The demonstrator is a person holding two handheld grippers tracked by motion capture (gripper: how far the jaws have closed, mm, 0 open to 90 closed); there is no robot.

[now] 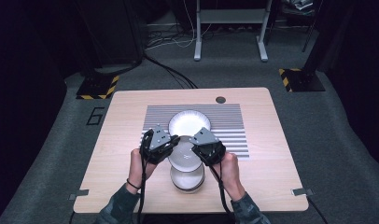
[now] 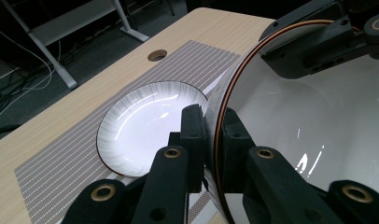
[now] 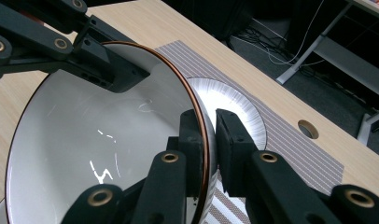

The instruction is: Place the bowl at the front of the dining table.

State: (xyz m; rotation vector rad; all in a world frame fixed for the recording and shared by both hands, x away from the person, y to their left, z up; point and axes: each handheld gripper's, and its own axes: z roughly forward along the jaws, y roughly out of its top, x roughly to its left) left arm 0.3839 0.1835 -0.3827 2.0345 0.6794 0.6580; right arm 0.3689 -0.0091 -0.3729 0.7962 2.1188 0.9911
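Both tongs, left (image 1: 174, 141) and right (image 1: 193, 141), clamp opposite rims of the lifted bowl (image 1: 184, 156) above the stack (image 1: 187, 181); keep it level; lower beside the plate (image 1: 190, 123) on the bench (image 1: 122, 140).

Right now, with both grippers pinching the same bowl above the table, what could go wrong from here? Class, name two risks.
1. The left gripper and right gripper each pinch only the thin rim of the held bowl; it could slip or tilt if the hands pull unevenly.
2. It hangs above the stacked bowls and near the plate on the striped mat; a drop might chip them.
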